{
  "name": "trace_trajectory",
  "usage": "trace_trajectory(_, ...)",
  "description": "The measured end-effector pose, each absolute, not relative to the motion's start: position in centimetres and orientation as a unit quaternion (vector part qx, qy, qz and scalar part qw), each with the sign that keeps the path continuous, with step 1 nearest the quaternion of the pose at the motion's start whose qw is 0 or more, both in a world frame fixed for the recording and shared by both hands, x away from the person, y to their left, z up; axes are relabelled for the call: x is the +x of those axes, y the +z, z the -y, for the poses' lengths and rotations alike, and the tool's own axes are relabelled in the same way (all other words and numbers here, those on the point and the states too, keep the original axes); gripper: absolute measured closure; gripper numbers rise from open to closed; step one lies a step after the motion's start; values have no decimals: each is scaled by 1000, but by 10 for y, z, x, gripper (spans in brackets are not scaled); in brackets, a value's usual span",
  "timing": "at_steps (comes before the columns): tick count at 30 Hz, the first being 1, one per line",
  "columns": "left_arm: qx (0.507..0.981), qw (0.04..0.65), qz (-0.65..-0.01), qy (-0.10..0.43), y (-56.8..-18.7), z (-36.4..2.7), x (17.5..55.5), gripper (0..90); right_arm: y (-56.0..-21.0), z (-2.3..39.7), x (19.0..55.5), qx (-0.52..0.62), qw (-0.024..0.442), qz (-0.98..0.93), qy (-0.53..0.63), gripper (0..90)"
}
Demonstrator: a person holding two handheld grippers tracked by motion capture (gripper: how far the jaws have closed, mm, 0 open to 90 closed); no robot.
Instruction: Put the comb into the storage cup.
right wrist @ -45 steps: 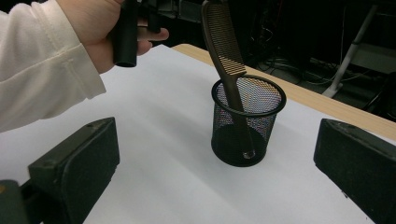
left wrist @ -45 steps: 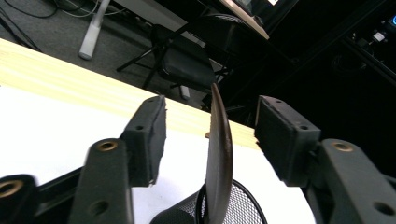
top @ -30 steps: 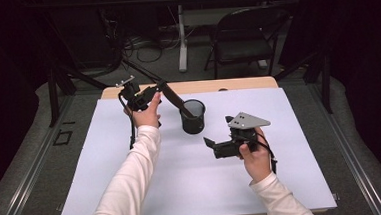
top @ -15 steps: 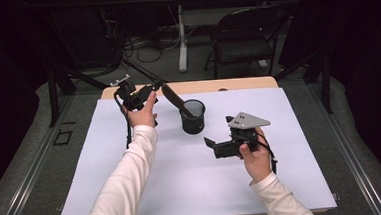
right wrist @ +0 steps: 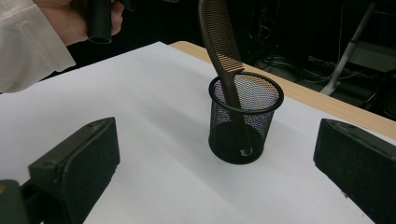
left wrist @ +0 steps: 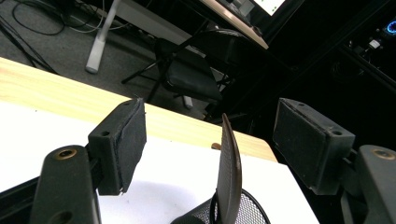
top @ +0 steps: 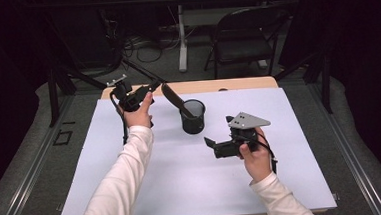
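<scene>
A black mesh cup (top: pixel 193 117) stands on the white sheet near the table's far edge. A dark brown comb (top: pixel 172 96) leans out of it towards the left. My left gripper (top: pixel 155 85) hovers level beside the comb's top and points at it. In the left gripper view the comb (left wrist: pixel 229 172) rises edge-on between and just beyond the open pads (left wrist: pixel 126 140), touching neither. My right gripper (top: pixel 209 142) rests low, right of the cup, aimed left. In the right gripper view the cup (right wrist: pixel 245 119) and comb (right wrist: pixel 219 42) stand ahead of my right gripper (right wrist: pixel 224 182), whose jaws are wide apart and hold nothing.
The white sheet (top: pixel 183 188) covers most of the wooden table (top: pixel 237 84). A black folding chair (top: pixel 247 39) and a desk leg with cables stand on the floor beyond the far edge. Dark rails run along both sides.
My left hand has drifted slightly to the left with its gripper. The comb, the cup and my right gripper have stayed put.
</scene>
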State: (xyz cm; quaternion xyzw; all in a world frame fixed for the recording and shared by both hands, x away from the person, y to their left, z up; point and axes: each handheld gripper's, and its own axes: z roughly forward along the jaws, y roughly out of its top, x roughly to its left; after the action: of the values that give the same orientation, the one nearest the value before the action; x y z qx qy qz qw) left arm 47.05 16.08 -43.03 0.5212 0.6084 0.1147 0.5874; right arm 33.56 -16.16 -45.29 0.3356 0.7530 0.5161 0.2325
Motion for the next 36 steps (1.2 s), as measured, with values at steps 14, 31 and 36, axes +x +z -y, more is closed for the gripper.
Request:
trace_trajectory(14, 533, 592, -593, 115, -421, -167, 463, 252, -452, 162, 335, 337, 233, -752, 517, 0)
trace_trajectory(31, 540, 597, -585, 98, -415, -171, 456, 159, -452, 162, 336, 337, 235, -751, 517, 1)
trace_trajectory(36, 546, 603, -575, 92, -415, -170, 454, 159, -452, 162, 336, 337, 235, -752, 516, 1)
